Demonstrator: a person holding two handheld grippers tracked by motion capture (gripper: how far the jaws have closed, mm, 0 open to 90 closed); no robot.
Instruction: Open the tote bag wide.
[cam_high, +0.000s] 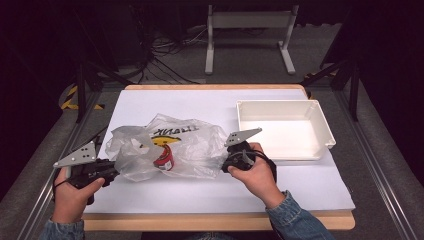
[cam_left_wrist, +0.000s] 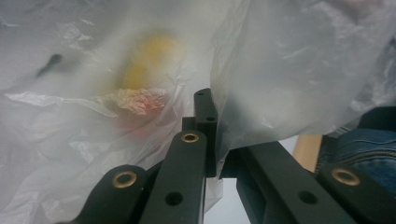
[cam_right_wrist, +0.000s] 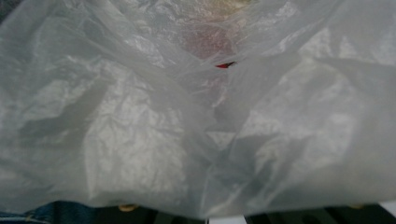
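Seemingly "THANK" is printed, inverted, on the plastic bag (cam_high: 170, 142).

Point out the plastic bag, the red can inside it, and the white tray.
plastic bag (cam_high: 192, 150): high view, crumpled right half.
red can (cam_high: 164, 161): high view, its side, seen through the plastic.
white tray (cam_high: 280, 103): high view, far rim.

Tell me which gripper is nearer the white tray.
Right. The right gripper grips the plastic bag's right edge, just left of the tray's near corner. The left gripper holds the bag's far left side, the whole bag between it and the tray.
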